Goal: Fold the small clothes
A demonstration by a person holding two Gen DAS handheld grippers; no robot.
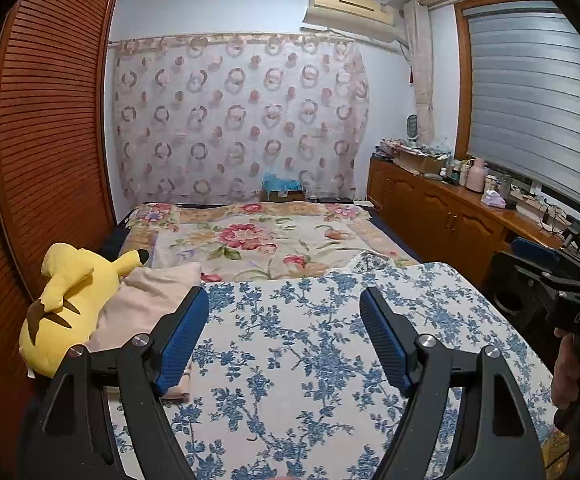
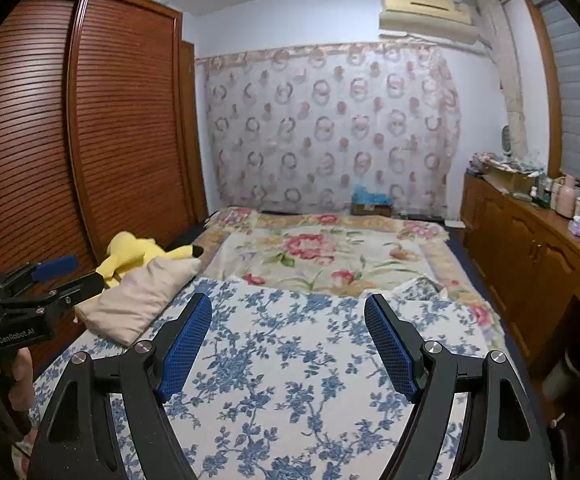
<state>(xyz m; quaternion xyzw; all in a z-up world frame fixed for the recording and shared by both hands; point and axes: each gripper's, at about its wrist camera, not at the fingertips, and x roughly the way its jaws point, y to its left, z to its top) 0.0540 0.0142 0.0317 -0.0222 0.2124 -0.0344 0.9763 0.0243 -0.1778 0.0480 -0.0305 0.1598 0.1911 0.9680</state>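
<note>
- The left hand-held gripper (image 1: 284, 300) has black angular arms tipped with ribbed blue pads; its jaws stand wide apart with nothing between them.
- The right hand-held gripper (image 2: 288, 306) is of the same make, its blue pads cross-hatched, its jaws likewise apart and empty.
- Under and ahead of both lies a blue-and-white floral cloth (image 1: 309, 340), smooth, flat and spread wide over the near end of the bed (image 2: 485, 308).
- A beige cloth (image 1: 150, 300), soft, plain and pillow-shaped, lies left of the left gripper's left finger, resting on the floral cloth's left edge.
- Further left, touching the beige cloth, sits a plush yellow toy (image 1: 70, 300) with dark markings.
- Beyond both grippers the bed carries a blanket (image 2: 329, 256) with big red flowers and a tan border.
- A louvred reddish wooden wardrobe (image 2: 122, 120) stands to the left; a long wooden cabinet (image 2: 529, 256), its top crowded with bottles and boxes, runs along the right.
- On the far wall hangs a sheer curtain (image 1: 234, 120) patterned with rings, an air conditioner (image 1: 349, 8) above it.
</note>
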